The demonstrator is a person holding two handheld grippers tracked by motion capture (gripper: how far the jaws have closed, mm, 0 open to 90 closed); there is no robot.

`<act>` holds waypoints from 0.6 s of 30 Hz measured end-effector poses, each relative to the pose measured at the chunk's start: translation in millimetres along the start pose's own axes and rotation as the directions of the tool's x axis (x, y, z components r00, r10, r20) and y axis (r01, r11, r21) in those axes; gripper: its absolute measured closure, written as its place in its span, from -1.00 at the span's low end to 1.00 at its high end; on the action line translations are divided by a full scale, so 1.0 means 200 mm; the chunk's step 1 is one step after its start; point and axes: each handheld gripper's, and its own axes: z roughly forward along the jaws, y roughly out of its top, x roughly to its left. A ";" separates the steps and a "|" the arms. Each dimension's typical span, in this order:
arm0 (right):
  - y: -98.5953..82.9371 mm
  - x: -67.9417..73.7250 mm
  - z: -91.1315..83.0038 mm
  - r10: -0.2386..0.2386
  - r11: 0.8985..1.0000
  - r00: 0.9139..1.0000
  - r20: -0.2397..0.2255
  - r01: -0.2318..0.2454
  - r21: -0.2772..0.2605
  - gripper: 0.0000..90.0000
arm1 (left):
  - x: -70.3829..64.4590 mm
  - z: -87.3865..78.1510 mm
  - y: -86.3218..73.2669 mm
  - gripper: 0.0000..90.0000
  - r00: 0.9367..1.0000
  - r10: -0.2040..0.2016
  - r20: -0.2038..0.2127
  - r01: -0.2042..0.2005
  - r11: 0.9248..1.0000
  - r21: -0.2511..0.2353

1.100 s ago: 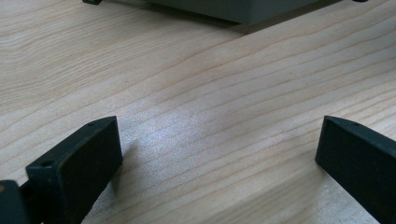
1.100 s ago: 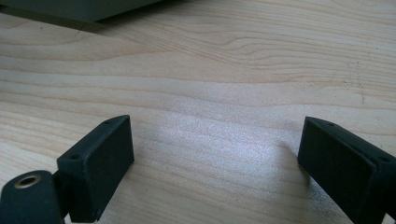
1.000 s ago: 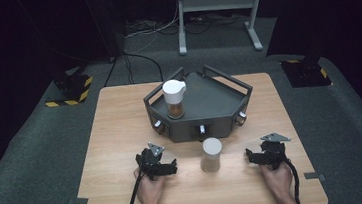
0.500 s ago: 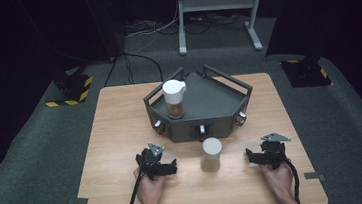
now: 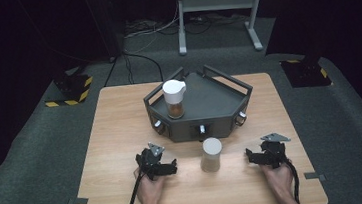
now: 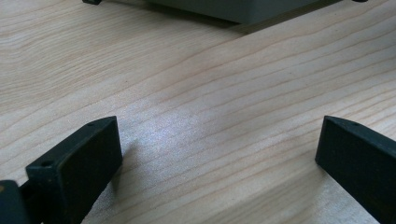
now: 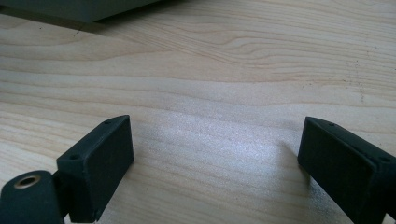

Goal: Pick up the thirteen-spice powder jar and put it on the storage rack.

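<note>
Left gripper (image 5: 156, 165): down low on the wooden table (image 5: 122, 138), jaws spread wide, nothing between them but bare wood.
Right gripper (image 5: 267, 155): same story, jaws gaping, gripping nothing, resting near the table's right front.
White cylinder (image 5: 211, 154): standing upright between the 2 grippers, apart from both.
Dark tray (image 5: 214, 101): just behind the cylinder, 3 knobs along its front.
Jug (image 5: 174, 98): upright on the tray's left, brown contents at the bottom.
</note>
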 end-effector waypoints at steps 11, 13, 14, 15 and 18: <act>-0.02 0.00 -0.02 -0.004 1.000 1.000 0.000 0.004 0.002 -0.83 | 0.00 0.00 0.00 -0.99 1.000 0.002 0.000 -0.002 1.000 0.000; -0.02 0.01 -0.02 -0.007 1.000 1.000 0.005 0.007 0.001 -0.83 | 0.00 0.00 0.00 -0.99 1.000 0.002 0.000 -0.002 1.000 0.000; -0.02 0.01 -0.03 -0.010 1.000 1.000 0.005 0.010 0.003 -0.84 | 0.00 0.00 0.00 -0.99 1.000 0.002 0.000 -0.002 1.000 0.000; -0.02 0.01 -0.03 -0.013 1.000 1.000 0.003 0.013 0.007 -0.85 | 0.00 0.00 0.00 -0.99 1.000 0.002 0.000 -0.002 1.000 0.000; -0.03 0.01 -0.05 -0.020 1.000 1.000 -0.009 0.020 -0.011 -0.85 | 0.00 0.00 0.00 -0.99 1.000 0.002 0.000 -0.002 1.000 0.000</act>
